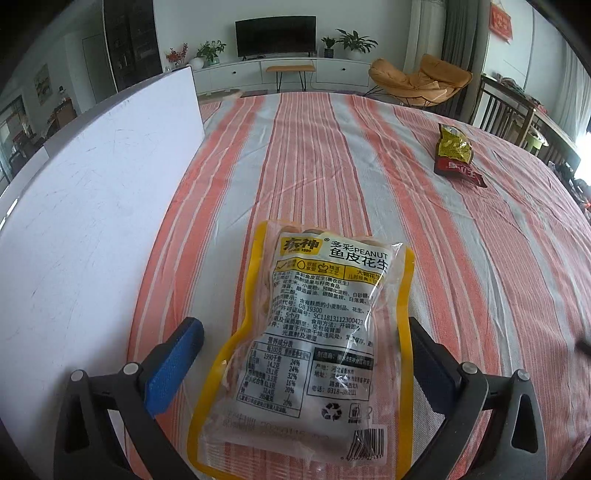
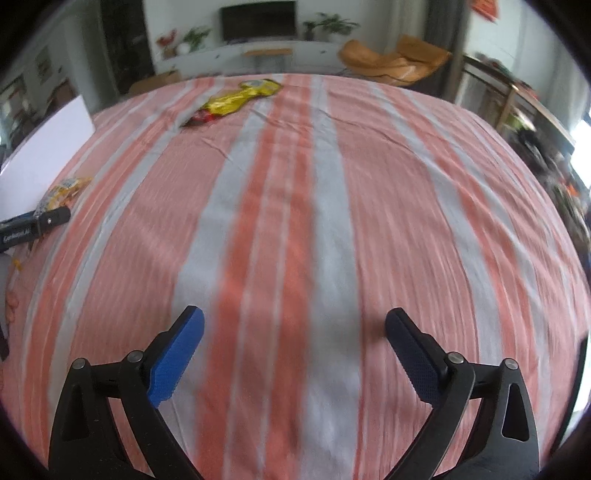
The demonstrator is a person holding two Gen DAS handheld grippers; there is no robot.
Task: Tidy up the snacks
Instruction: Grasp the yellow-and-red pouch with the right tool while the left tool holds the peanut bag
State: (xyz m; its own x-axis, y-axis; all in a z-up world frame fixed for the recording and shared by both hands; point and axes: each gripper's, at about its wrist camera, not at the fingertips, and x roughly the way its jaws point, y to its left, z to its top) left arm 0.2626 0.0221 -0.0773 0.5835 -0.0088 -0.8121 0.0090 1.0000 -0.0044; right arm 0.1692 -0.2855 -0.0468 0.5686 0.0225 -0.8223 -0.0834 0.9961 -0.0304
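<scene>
Left hand-held gripper [image 1: 306, 326]: released, jaws spread wide. A peanut packet [image 1: 314, 339], clear film with a yellow border and printed label side up, lies flat on the striped tablecloth [image 1: 314, 155] of the bench, between the two fingers. The blue pad [image 1: 173, 365] on one side stands clear of the packet's edge; the dark pad on the other side sits just beside the opposite edge, and contact there cannot be confirmed. The packet is not gripped.

A white board [image 1: 92, 221] lies along the bench edge to the left of the packet in this view. A second snack packet [image 1: 456, 153], yellow and red, lies well apart toward the far right of the cloth.

Right hand-held gripper [image 2: 295, 325]: released, jaws wide, nothing between them; only bare striped cloth shows beneath. The right wrist view is motion-blurred. In it the yellow and red snack packet [image 2: 236, 99] lies near the far edge of the bench, and the peanut packet [image 2: 61, 192] appears at the far left margin, partly behind a dark finger of the left hand-held gripper [image 2: 40, 223].

Beyond the bench: a television [image 1: 275, 35] on a low white cabinet, potted plants, and an orange lounge chair [image 1: 417, 79].
</scene>
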